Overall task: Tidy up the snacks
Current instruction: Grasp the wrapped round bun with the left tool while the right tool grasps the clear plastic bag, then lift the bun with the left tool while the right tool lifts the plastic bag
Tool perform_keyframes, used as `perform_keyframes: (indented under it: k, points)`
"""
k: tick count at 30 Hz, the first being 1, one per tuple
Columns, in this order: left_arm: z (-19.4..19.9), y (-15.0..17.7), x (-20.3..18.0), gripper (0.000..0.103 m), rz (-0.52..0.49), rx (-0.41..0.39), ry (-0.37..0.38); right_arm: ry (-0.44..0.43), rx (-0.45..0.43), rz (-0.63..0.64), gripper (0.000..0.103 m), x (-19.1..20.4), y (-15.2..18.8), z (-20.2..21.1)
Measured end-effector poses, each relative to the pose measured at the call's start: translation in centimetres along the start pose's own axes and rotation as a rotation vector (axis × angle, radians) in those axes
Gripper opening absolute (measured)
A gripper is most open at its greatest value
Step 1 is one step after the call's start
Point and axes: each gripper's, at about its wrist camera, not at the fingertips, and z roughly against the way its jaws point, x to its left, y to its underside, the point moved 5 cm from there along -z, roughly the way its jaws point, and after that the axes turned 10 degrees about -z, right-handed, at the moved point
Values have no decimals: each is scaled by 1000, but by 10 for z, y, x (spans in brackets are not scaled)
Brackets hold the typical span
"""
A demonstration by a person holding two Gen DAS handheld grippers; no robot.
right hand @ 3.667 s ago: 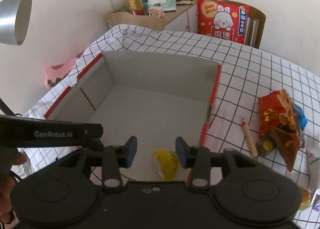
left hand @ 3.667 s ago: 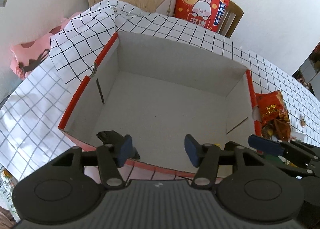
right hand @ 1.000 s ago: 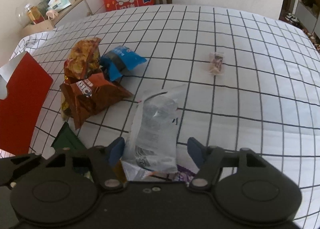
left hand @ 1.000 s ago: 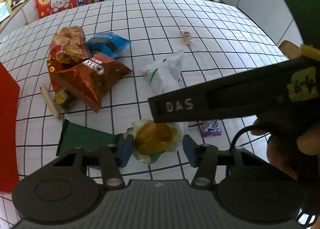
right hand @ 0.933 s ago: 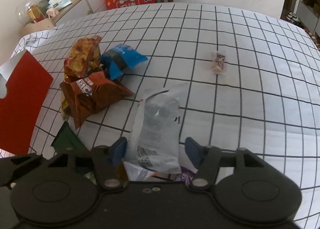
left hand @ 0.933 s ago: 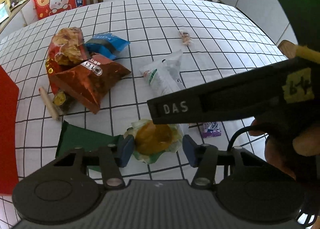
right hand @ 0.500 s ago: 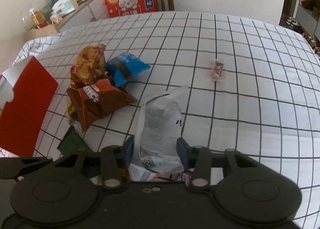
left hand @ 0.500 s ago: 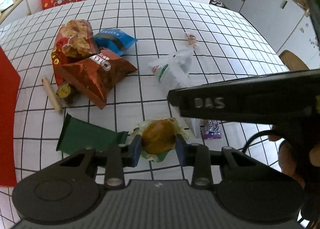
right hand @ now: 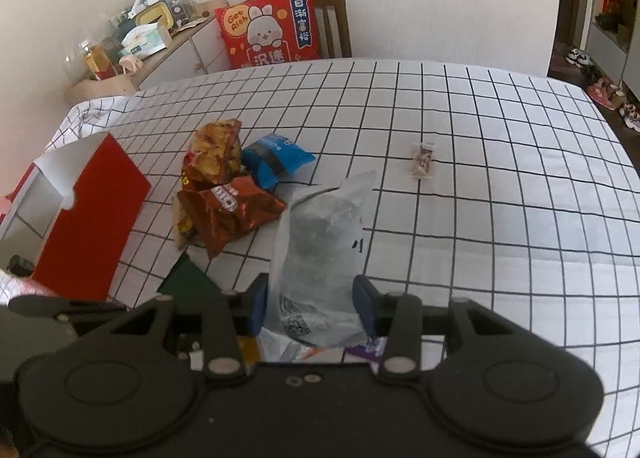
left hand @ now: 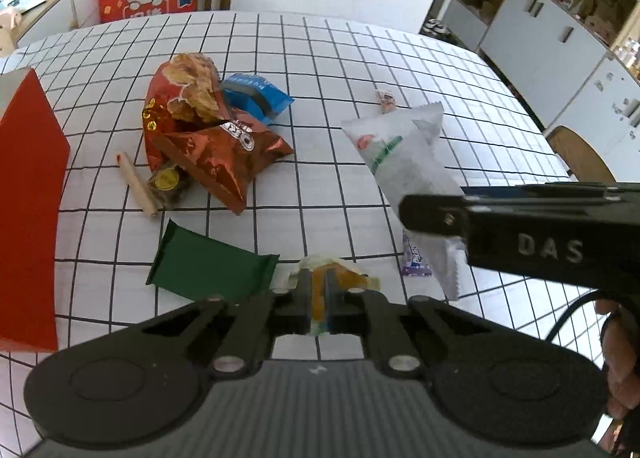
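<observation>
My left gripper (left hand: 319, 298) is shut on a small orange snack in a pale green wrapper (left hand: 340, 276), held just above the checked tablecloth. My right gripper (right hand: 312, 304) is shut on a clear white snack bag (right hand: 320, 254), which also shows lifted in the left wrist view (left hand: 404, 161). A red snack bag (left hand: 208, 137), a blue packet (left hand: 256, 95), a flat green packet (left hand: 212, 266), a stick-shaped snack (left hand: 138, 187), a small purple packet (left hand: 414, 262) and a small wrapped sweet (right hand: 422, 159) lie on the table. The red cardboard box (right hand: 84, 213) stands at the left.
A chair with a red rabbit cushion (right hand: 272, 31) stands at the table's far edge. A cluttered low cabinet (right hand: 136, 53) is at the back left. White cupboards (left hand: 560, 29) stand to the right. The right gripper's body (left hand: 528, 234) crosses the left wrist view.
Both grippers have closed: the left on the orange snack, the right on the clear white bag. Both have risen and pulled back a little, lifting the white bag off the table.
</observation>
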Motion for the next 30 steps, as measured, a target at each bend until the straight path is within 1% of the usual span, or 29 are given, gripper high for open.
perform_keyframes:
  k: [3, 6, 9, 10, 11, 12, 14, 15, 18, 20, 21, 22, 23, 26, 28, 29, 30]
  points:
    - [5, 1, 0, 6, -16, -1, 22, 1, -2, -5, 43, -3, 7, 10]
    - [7, 1, -3, 7, -35, -7, 37, 1, -5, -43, 43, -11, 15, 20]
    - [3, 1, -5, 12, -31, 0, 46, 6, -19, -82, 43, -18, 22, 29]
    - [0, 2, -6, 18, -27, 10, 49, 6, -23, -96, 43, -21, 24, 31]
    - [-2, 3, -6, 29, -20, 19, 55, 7, -25, -111, 43, -24, 27, 33]
    - [-5, 3, -6, 35, -12, 27, 59, 8, -24, -126, 43, -27, 30, 34]
    - [-10, 3, -6, 66, 11, 40, 60, 10, -22, -151, 43, -32, 36, 35]
    - [-13, 3, -6, 69, 24, 44, 55, 14, -21, -157, 43, -35, 38, 36]
    - [-25, 1, -7, 69, 73, 65, 61, 26, -20, -179, 43, -42, 44, 37]
    - [-36, -1, -9, 69, 114, 95, 46, 34, -23, -188, 43, -47, 45, 37]
    - [-39, -1, -10, 69, 118, 101, 45, 38, -22, -192, 38, -49, 46, 36]
    - [-43, -1, -12, 69, 117, 103, 38, 36, -20, -196, 26, -51, 47, 36]
    - [-46, -1, -14, 69, 114, 106, 28, 36, -16, -203, 24, -53, 48, 35]
    - [-54, 2, -15, 68, 123, 124, 9, 52, -1, -192, 24, -58, 49, 28]
    - [-54, 3, -13, 68, 133, 115, 2, 60, 13, -176, 25, -59, 53, 25]
    - [-54, 3, -13, 65, 137, 116, -1, 49, 18, -172, 27, -60, 56, 25]
    - [-54, 3, -12, 63, 142, 116, -6, 39, 23, -169, 31, -60, 58, 27]
